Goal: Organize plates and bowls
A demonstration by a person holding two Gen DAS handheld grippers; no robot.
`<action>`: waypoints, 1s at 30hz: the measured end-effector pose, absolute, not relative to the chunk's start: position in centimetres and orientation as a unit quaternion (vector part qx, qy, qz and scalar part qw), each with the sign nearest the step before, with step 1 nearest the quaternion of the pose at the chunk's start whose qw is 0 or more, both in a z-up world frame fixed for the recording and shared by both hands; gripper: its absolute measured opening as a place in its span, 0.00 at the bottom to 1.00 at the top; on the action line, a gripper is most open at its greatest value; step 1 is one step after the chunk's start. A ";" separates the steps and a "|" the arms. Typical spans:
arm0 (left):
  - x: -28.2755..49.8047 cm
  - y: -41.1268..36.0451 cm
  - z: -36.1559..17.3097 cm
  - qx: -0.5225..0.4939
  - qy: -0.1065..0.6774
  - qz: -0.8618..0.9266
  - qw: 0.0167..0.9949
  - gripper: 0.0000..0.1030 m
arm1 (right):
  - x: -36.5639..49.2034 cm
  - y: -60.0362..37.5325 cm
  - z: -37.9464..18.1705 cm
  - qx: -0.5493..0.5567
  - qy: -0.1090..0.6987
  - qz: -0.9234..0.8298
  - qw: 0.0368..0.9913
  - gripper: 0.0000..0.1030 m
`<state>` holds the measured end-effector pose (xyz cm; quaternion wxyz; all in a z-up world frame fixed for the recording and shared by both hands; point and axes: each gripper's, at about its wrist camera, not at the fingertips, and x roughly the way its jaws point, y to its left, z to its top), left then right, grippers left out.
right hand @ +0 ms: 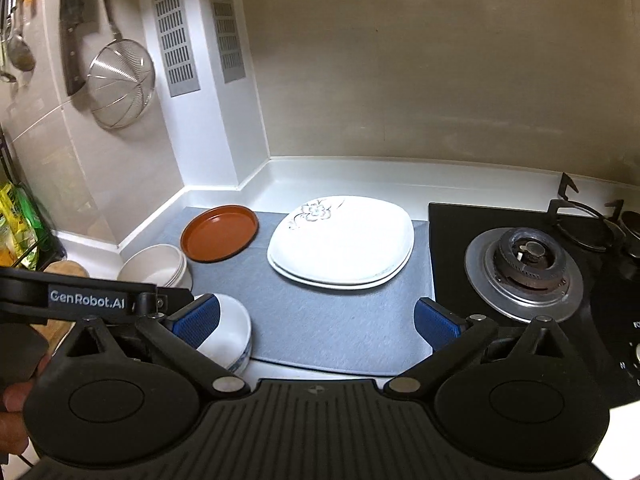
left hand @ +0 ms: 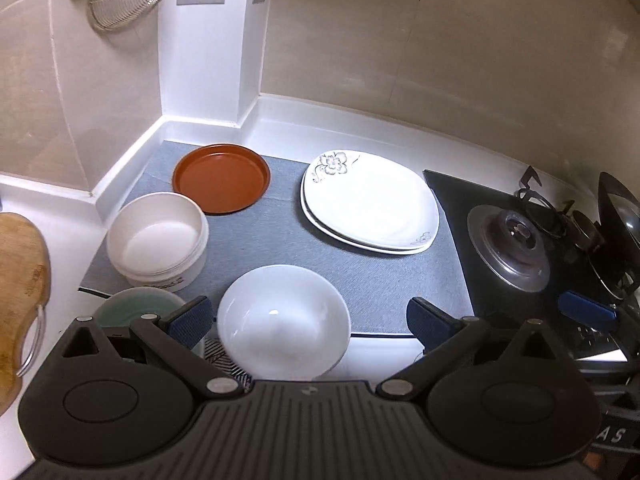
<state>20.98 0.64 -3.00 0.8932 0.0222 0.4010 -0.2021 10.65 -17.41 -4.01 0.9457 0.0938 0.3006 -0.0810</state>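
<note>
On a grey mat (left hand: 280,240) lie a brown round plate (left hand: 221,177) at the back left, two stacked white square plates with a flower print (left hand: 370,206) at the back right, a white straight-walled bowl (left hand: 158,238) at the left and a white round bowl (left hand: 282,320) at the front. A pale green bowl (left hand: 136,306) sits at the mat's front left corner. My left gripper (left hand: 308,320) is open, its jaws wide apart above the white round bowl. My right gripper (right hand: 316,320) is open and empty above the mat's front, with the plates (right hand: 340,240) ahead.
A black gas hob with a burner (right hand: 524,272) borders the mat on the right. A wooden cutting board (left hand: 20,280) lies to the left. A wire strainer (right hand: 120,84) and a knife (right hand: 74,28) hang on the left wall. The white backsplash edge (right hand: 360,172) runs behind.
</note>
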 end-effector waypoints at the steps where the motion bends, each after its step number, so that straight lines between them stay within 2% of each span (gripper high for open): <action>1: 20.7 0.9 -2.9 0.022 0.399 -0.203 0.894 1.00 | 10.3 -17.0 -3.9 0.092 0.300 -0.081 0.946 1.00; 30: 20.1 3.8 -2.2 0.030 0.389 -0.204 0.898 1.00 | 8.9 -13.6 -3.4 0.085 0.290 -0.089 0.949 1.00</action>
